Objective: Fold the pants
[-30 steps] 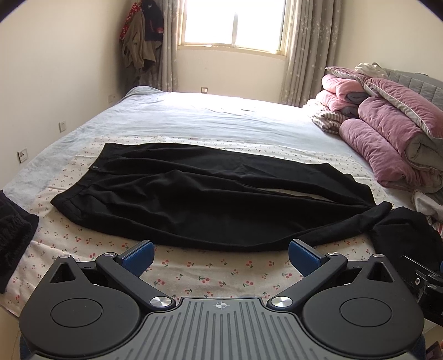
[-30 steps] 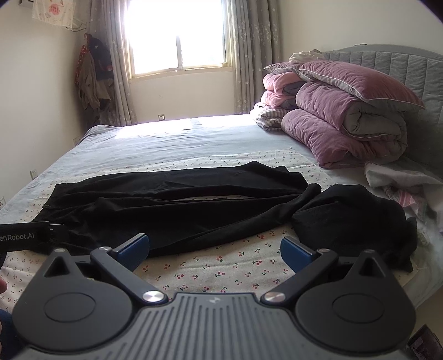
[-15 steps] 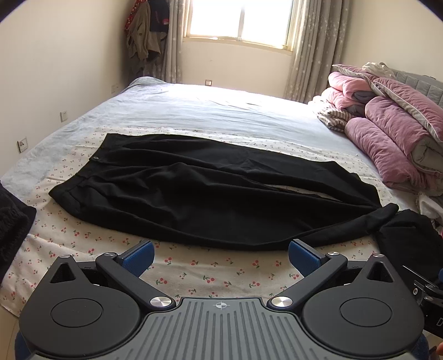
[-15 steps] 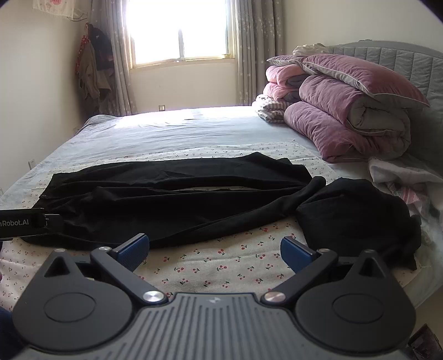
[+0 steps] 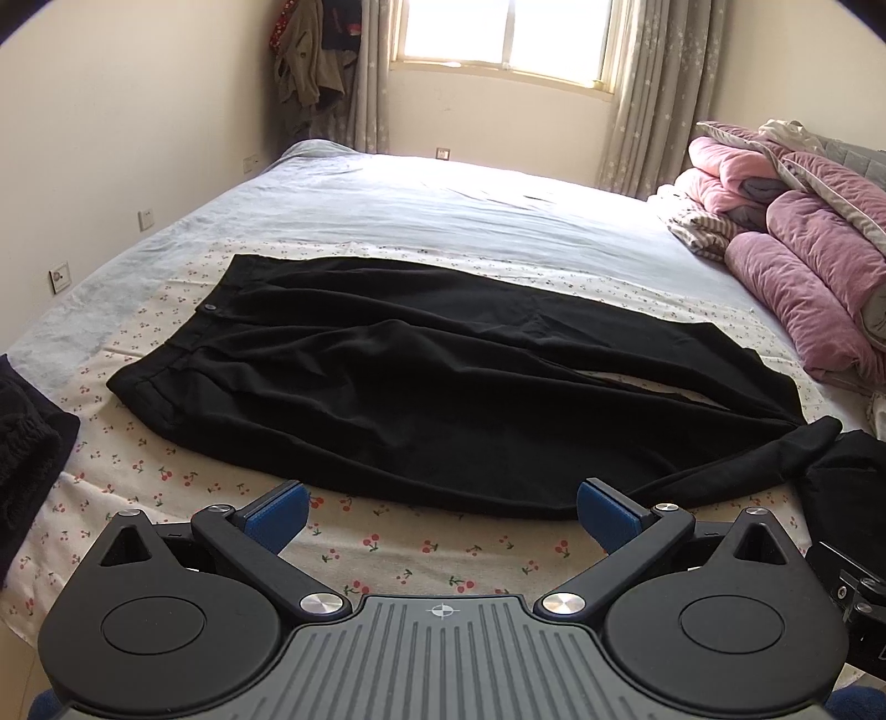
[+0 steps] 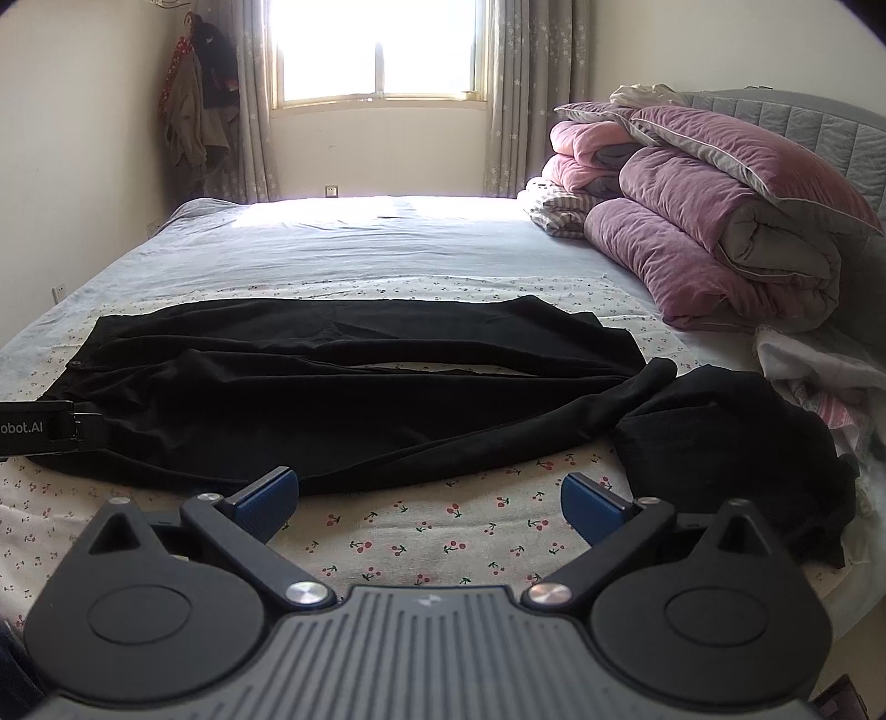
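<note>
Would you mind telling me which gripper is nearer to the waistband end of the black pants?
Left. The left gripper hangs open before the pants' near edge, toward the waistband. The right gripper, also open, sits further along toward the leg cuffs.

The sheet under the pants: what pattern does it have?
White sheet with small red cherries, clearest in the right wrist view.

Backlit by blown-out window point(image 6: 376, 52), sharp focus, fisheye-curved dark corners
</note>
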